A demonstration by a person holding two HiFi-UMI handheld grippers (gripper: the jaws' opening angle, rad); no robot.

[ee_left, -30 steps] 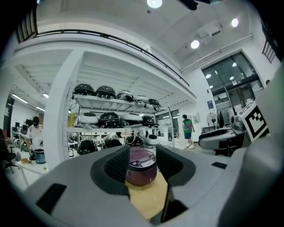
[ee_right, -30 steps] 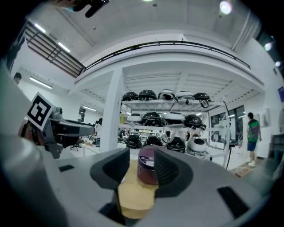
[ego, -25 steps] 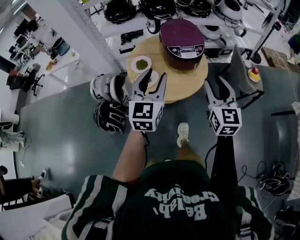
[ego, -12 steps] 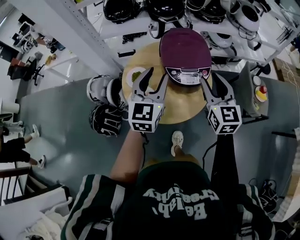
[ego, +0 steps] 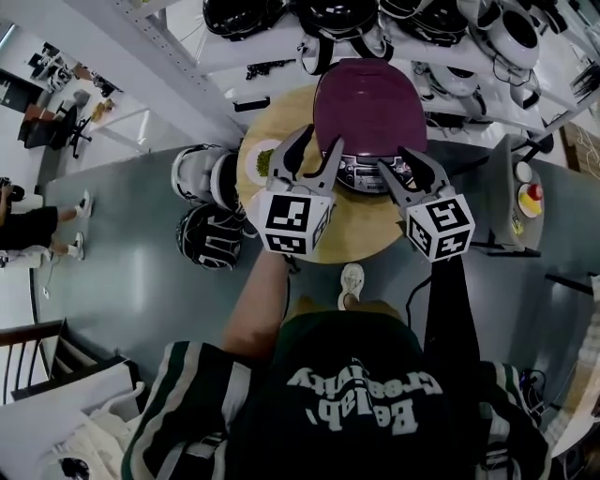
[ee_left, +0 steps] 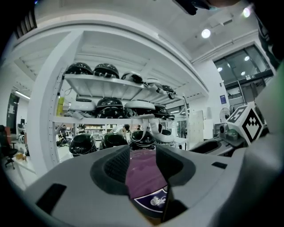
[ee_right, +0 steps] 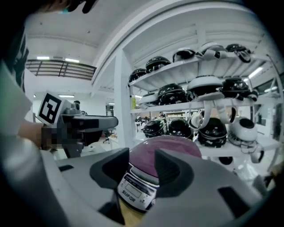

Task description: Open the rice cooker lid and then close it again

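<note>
A maroon rice cooker with its lid down stands on a round wooden table; its control panel faces me. My left gripper is open at the cooker's front left, apart from it. My right gripper is open too, its tips over the panel's right end, and whether they touch it I cannot tell. In the left gripper view the cooker shows through the gap between the jaws. The right gripper view has the cooker and its panel just beyond the open jaws, nothing between them.
A small plate with green contents lies at the table's left, behind the left gripper. Two helmets sit on the floor left of the table. White shelves of helmets stand behind it. A stand with a red button is at the right.
Both grippers have moved forward from in front of the table to the cooker's front. The right gripper has swung inward toward the panel. The person has stepped closer to the table.
</note>
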